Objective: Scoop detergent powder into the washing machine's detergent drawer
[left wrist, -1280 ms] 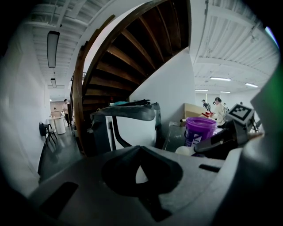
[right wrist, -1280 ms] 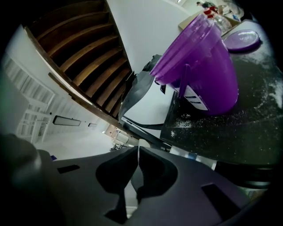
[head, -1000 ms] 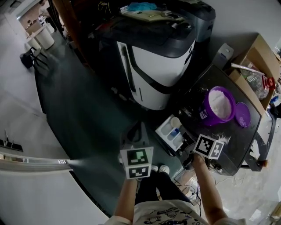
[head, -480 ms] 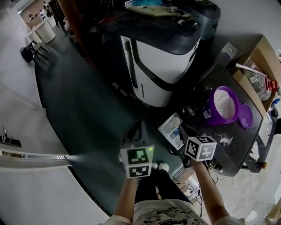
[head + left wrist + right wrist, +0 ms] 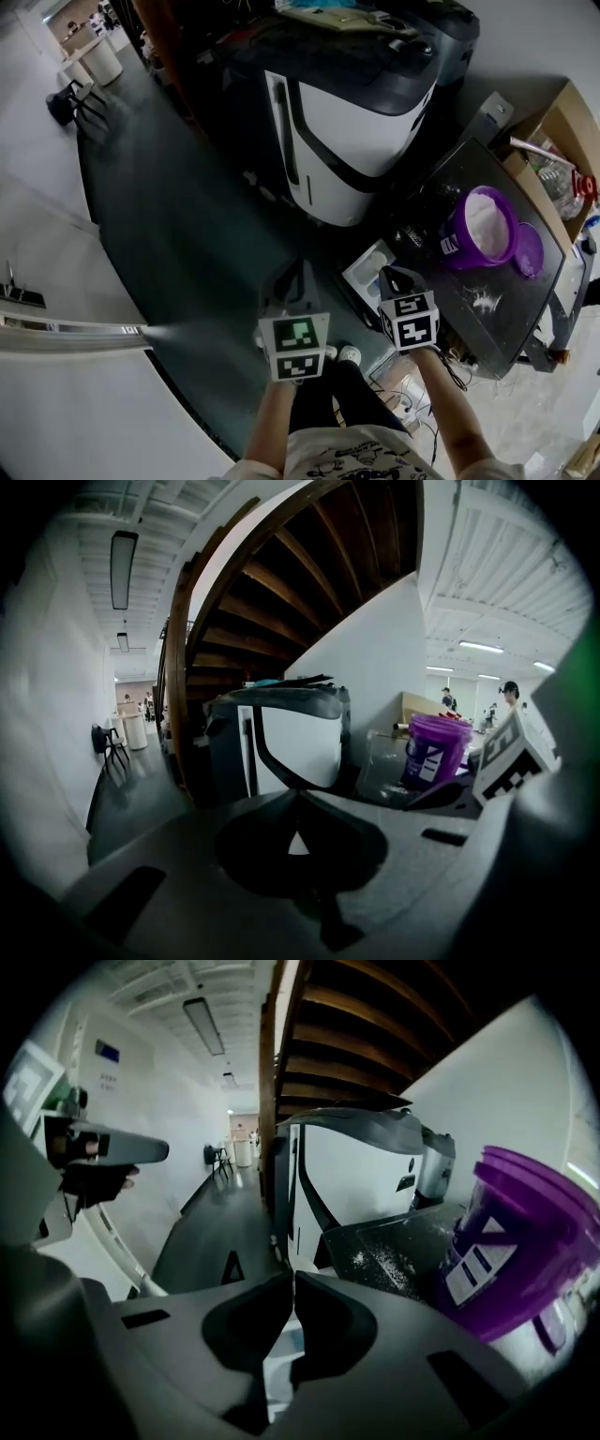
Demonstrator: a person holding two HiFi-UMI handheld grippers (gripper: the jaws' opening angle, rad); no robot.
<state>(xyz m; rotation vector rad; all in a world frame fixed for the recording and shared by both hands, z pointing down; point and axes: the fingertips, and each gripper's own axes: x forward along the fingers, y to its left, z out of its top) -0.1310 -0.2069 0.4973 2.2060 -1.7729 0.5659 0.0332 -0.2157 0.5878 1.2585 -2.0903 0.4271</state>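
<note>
L gripper (image 5: 298,797): jaws shut, tips touching, nothing btwn them, held over dark floor and pointing toward washing machine (image 5: 361,112). R gripper (image 5: 289,1281): jaws closed too, empty, tips just over detergent drawer (image 5: 359,274), which sits by black table (image 5: 511,314) edge. Purple bucket (image 5: 480,234) w/ white powder on table, lid (image 5: 530,251) beside it. Some powder spilled on tabletop.

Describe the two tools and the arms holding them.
Left tool and right tool are grey moulded plastic with dark jaws tapering to a point. Each carries a white cube of black square markers; the left cube looks green-tinted, the right cube plain. Forearms are unsleeved; the shirt is pale with dark print.
</note>
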